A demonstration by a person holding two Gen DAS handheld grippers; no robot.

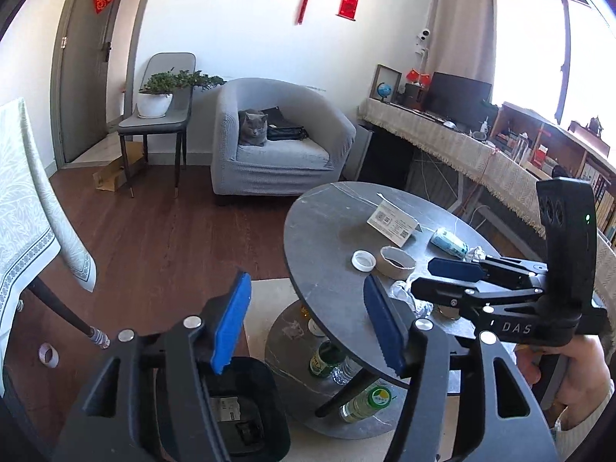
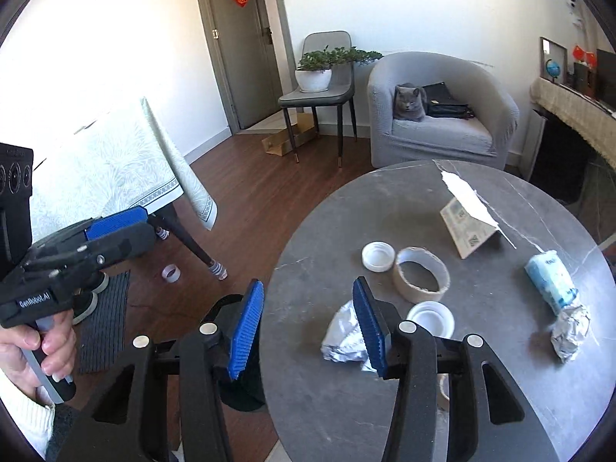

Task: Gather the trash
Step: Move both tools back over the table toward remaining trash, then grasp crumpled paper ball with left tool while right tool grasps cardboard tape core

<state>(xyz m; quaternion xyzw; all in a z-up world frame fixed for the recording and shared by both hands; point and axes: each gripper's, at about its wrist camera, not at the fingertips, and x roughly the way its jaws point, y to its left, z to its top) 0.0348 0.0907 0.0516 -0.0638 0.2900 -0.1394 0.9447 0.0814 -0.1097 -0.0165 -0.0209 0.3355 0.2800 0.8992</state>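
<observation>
A round grey marble table (image 2: pixel 442 404) holds trash: a crumpled foil wad (image 2: pixel 342 338), a cardboard tape ring (image 2: pixel 421 275), two white lids (image 2: pixel 378 256), a folded paper card (image 2: pixel 467 227), a blue-white tissue pack (image 2: pixel 550 281) and another foil wad (image 2: pixel 571 331). My right gripper (image 2: pixel 308 327) is open at the table's left edge, its right finger just beside the near foil wad. My left gripper (image 1: pixel 308 323) is open and empty, held above a black trash bin (image 1: pixel 246 408) on the floor left of the table (image 1: pixel 327 238). The right gripper also shows in the left wrist view (image 1: pixel 435 279).
Bottles (image 1: pixel 365 400) lie on the table's lower shelf. A cloth-covered table (image 2: pixel 127 169) stands to the left, its leg near a tape roll (image 2: pixel 171 272) on the wood floor. A grey armchair with a cat (image 2: pixel 410 103), a chair with a potted plant (image 2: pixel 313 73) and a long desk (image 1: pixel 442 134) line the far side.
</observation>
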